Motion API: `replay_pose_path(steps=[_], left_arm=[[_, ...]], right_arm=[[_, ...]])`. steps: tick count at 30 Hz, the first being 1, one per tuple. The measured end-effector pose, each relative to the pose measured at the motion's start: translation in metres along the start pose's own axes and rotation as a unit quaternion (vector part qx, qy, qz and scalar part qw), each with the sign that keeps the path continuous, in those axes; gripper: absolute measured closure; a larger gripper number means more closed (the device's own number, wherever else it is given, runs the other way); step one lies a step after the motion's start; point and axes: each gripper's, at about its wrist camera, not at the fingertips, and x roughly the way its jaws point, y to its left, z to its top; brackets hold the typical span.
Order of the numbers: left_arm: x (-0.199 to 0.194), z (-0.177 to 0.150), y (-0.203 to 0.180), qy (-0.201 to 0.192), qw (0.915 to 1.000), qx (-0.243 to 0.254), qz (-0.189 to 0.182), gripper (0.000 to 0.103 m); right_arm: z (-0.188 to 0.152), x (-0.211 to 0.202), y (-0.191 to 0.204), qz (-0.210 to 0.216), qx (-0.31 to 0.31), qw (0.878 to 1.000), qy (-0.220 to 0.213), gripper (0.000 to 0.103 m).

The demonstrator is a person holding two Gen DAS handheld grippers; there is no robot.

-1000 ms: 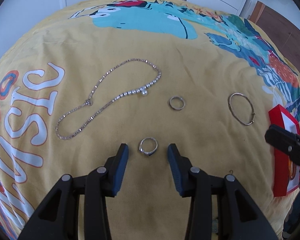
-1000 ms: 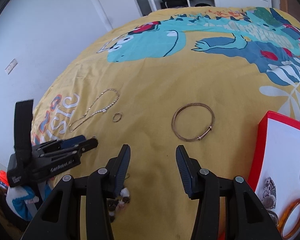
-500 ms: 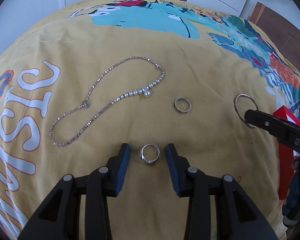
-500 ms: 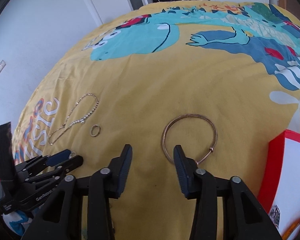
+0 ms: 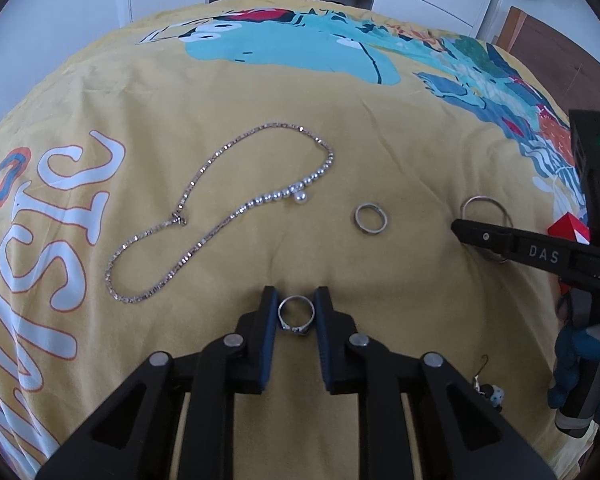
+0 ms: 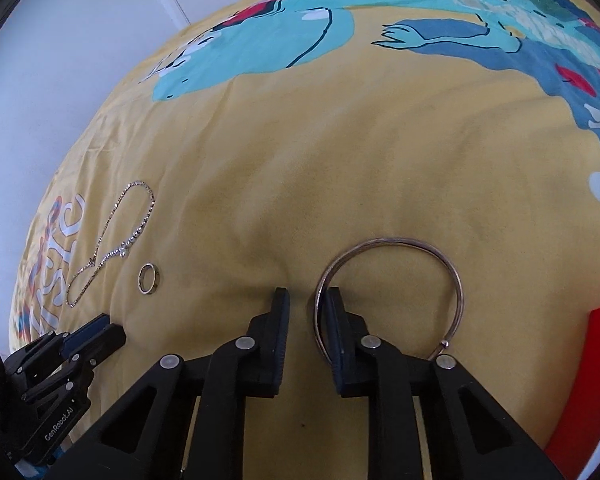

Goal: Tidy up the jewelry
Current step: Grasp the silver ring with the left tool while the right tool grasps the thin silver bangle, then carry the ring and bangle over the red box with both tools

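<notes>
My left gripper (image 5: 296,314) has its jaws closed in around a silver ring with a dark stone (image 5: 296,314) lying on the yellow bedspread; the pads touch or nearly touch its sides. A silver chain necklace with a pearl (image 5: 220,216) and a plain ring (image 5: 371,219) lie beyond it. My right gripper (image 6: 308,312) is partly open, its jaws straddling the left rim of a thin gold bangle (image 6: 392,296). The red jewelry box (image 6: 580,392) is at the right edge.
The yellow bedspread (image 6: 340,160) with a dinosaur print covers the whole area. A small charm (image 5: 488,388) lies near my right. The left gripper also shows in the right wrist view (image 6: 92,332). Wardrobes and a door stand beyond the bed.
Both grippers moved down and forward and narrowed. The left jaws closed in on the stone ring. The right jaws came over the bangle's left rim.
</notes>
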Motion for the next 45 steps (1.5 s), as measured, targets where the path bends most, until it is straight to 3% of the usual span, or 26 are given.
replay_pose_path(steps=[1,9,20,26,34,45], left_arm=[[-0.002,0.0,0.001,-0.002,1.0,-0.001,-0.001,0.086],[-0.025,0.001,0.002,-0.015,0.9999,-0.003,0.005,0.086],[-0.074,0.0,-0.004,-0.034,0.9993,-0.002,0.017,0.086],[-0.107,-0.007,-0.015,-0.045,0.9988,0.003,0.019,0.086],[-0.133,-0.01,-0.071,-0.053,0.998,0.032,-0.015,0.086],[-0.112,-0.012,-0.202,-0.035,0.9902,0.103,-0.087,0.086]], right_arm=[[-0.001,-0.001,0.0,0.009,0.004,1.0,-0.001,0.097],[-0.02,-0.032,0.007,0.048,0.016,0.997,-0.053,0.099],[-0.033,-0.114,0.031,0.114,0.04,0.986,-0.119,0.099],[-0.045,-0.162,0.034,0.126,0.043,0.98,-0.146,0.099],[-0.069,-0.221,-0.007,0.093,0.045,0.98,-0.173,0.099],[-0.096,-0.255,-0.125,0.001,0.078,0.982,-0.17,0.099]])
